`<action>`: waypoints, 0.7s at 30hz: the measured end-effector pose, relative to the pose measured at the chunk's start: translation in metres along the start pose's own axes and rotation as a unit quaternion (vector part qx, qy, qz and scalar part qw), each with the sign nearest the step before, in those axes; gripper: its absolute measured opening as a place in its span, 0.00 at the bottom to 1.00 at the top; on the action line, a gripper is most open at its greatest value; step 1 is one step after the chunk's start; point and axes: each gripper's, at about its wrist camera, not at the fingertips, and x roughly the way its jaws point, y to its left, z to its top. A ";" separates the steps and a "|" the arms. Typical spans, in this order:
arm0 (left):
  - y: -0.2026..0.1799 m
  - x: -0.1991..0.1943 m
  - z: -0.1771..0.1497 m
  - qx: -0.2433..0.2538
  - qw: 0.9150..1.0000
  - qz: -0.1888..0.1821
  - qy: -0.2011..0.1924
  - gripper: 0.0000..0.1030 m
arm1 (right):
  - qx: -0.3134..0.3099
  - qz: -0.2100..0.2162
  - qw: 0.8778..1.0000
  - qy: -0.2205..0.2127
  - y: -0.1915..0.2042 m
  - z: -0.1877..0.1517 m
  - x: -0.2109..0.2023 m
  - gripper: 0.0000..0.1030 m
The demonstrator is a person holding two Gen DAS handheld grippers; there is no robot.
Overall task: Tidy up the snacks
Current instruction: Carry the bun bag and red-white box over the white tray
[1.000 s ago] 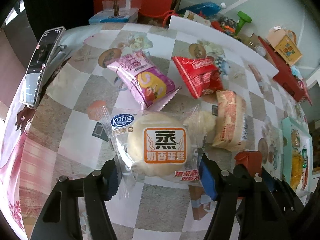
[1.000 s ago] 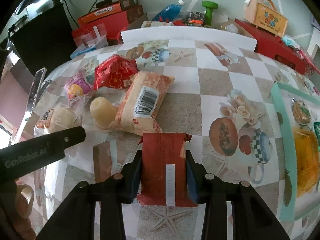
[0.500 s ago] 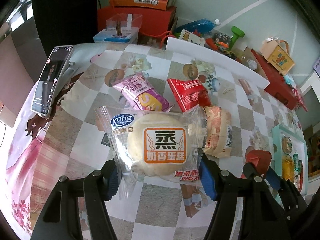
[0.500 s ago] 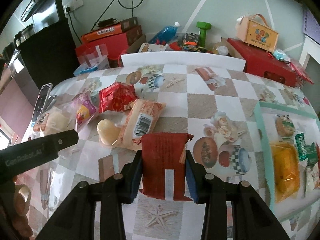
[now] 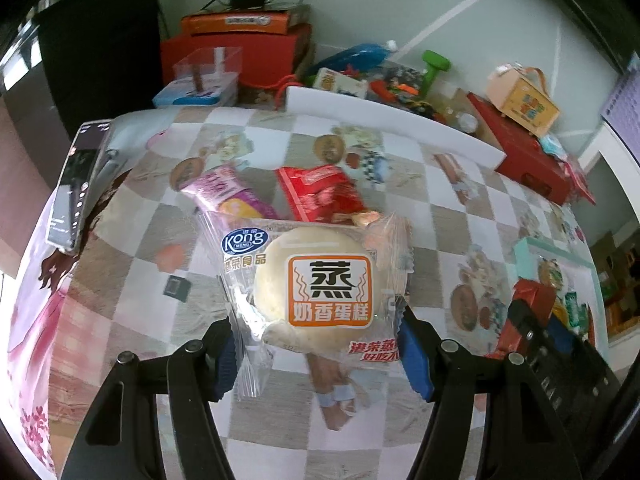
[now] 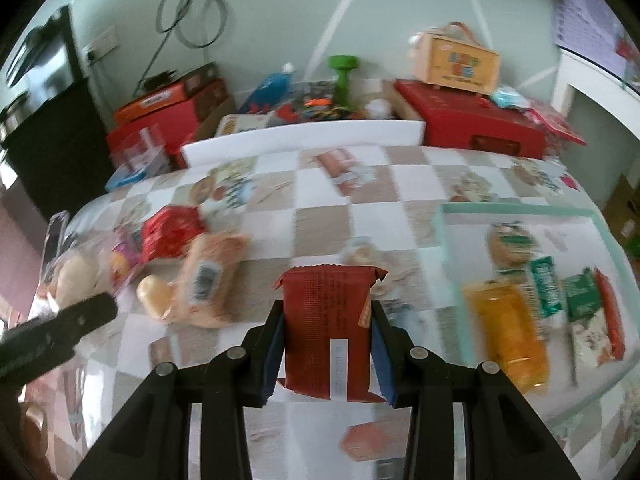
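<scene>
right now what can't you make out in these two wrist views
- Left wrist view: the orange packet on the table is mostly hidden behind the steamed cake packet that the left gripper holds.
- Right wrist view: motion blur makes the print on the green packets in the tray unreadable.
- Right wrist view: the right gripper covers the lower sides of the dark red packet.

Two close wrist fisheyes, angled down over one shared checkered table (image 5: 420, 184), facing the cluttered wall.

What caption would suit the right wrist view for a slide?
Right gripper holds a dark red snack packet above the checked tablecloth, with the snack-filled tray to its right.
</scene>
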 end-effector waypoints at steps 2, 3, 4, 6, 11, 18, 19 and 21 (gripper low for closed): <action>-0.009 0.000 -0.002 0.010 1.000 -0.006 0.001 0.66 | 0.016 -0.014 1.000 -0.003 -0.016 0.003 -0.002 0.40; -0.013 -0.001 -0.003 0.013 1.000 -0.009 0.001 0.66 | 0.022 -0.020 1.000 -0.005 -0.023 0.004 -0.003 0.40; -0.017 -0.001 -0.004 0.017 1.000 -0.012 0.001 0.66 | 0.030 -0.028 0.999 -0.007 -0.031 0.005 -0.005 0.40; -0.024 -0.001 -0.005 0.025 1.000 -0.019 0.002 0.66 | 0.044 -0.040 0.998 -0.009 -0.045 0.006 -0.007 0.40; -0.042 0.000 -0.009 0.043 0.999 -0.029 0.003 0.66 | 0.079 -0.063 0.995 -0.016 -0.079 0.008 -0.014 0.40; -0.066 0.003 -0.014 0.065 0.997 -0.042 0.005 0.66 | 0.121 -0.088 0.988 -0.023 -0.119 0.008 -0.024 0.40; -0.070 0.003 -0.015 0.070 0.997 -0.043 0.005 0.66 | 0.124 -0.090 0.988 -0.024 -0.122 0.008 -0.024 0.40; -0.077 0.004 -0.016 0.077 0.996 -0.046 0.005 0.66 | 0.132 -0.096 0.986 -0.027 -0.131 0.007 -0.027 0.40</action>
